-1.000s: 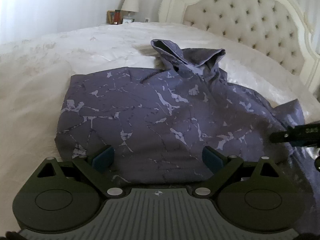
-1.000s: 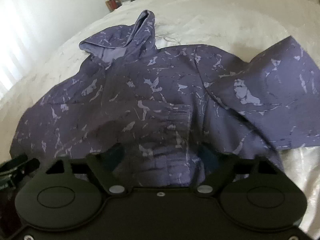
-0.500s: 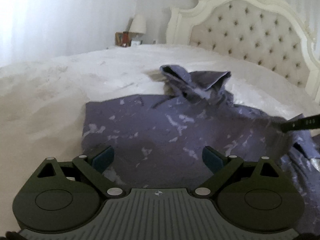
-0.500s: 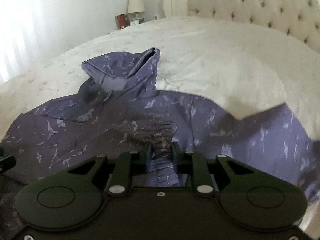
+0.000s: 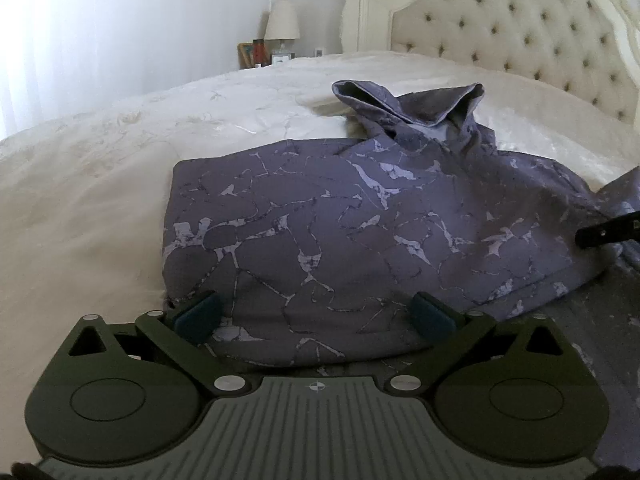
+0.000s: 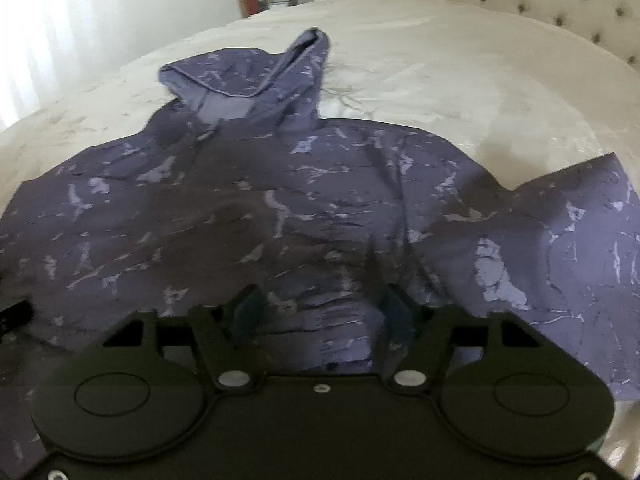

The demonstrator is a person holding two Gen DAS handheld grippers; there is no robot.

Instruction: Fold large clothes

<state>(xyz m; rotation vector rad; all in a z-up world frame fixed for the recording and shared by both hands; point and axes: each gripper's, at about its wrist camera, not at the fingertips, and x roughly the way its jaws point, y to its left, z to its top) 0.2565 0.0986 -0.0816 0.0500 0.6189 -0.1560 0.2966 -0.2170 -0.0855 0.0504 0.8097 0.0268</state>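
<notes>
Your right gripper (image 6: pixel 322 314) has released the purple hoodie (image 6: pixel 320 208); your left gripper (image 5: pixel 316 316) also gapes, fabric between both jaws.

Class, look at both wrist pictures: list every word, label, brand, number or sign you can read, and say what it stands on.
No text can be read in either view.
Right gripper, edge of the left wrist view: a small pale mark, too small to read.
Items on the nightstand beside the lamp: too small and blurred to read.
Hoodie: a marbled pattern only, no lettering.
Left gripper: a small crosshair symbol on its body, no words.
</notes>
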